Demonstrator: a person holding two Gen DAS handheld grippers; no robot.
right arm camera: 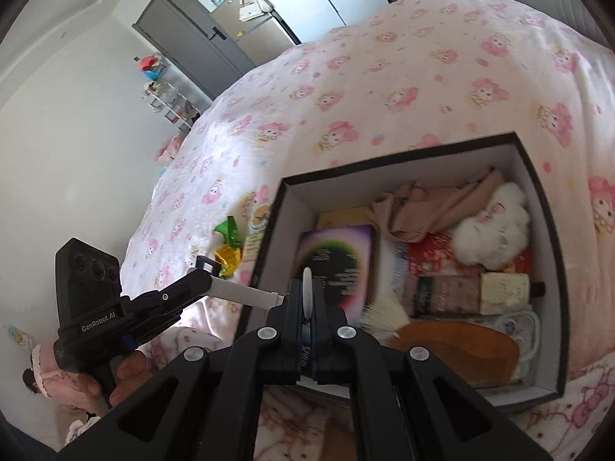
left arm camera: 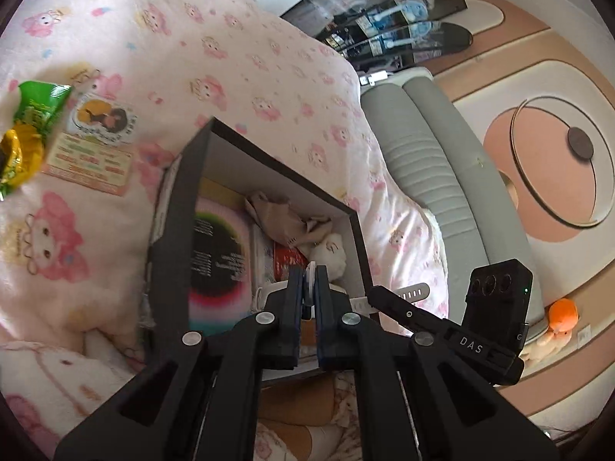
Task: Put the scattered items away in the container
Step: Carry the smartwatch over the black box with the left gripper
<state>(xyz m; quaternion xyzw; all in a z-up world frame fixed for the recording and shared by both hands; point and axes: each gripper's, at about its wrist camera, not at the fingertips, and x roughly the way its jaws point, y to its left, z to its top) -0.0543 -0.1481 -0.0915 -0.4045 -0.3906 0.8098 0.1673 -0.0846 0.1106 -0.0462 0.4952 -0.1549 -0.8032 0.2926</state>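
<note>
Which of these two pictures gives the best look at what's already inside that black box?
The right wrist view: it looks down into the black box, showing the white plush, beige cloth and wooden comb. In the left wrist view the box is seen aslant, its contents partly hidden behind the claw.

1. The box [right arm camera: 546, 207], black outside and white inside, sits open on the bed, already crowded.
2. Inside: a dark-covered booklet [right arm camera: 338, 261] with a rainbow ring at left, beige cloth [right arm camera: 434, 207] at the far side, a white fluffy toy [right arm camera: 492, 226] at far right.
3. A pale grey strap [right arm camera: 246, 294] is held level over the box's near left rim.
4. A green and yellow snack packet [left arm camera: 27, 130] and a printed card [left arm camera: 92, 150] lie outside, left of the box.
</note>
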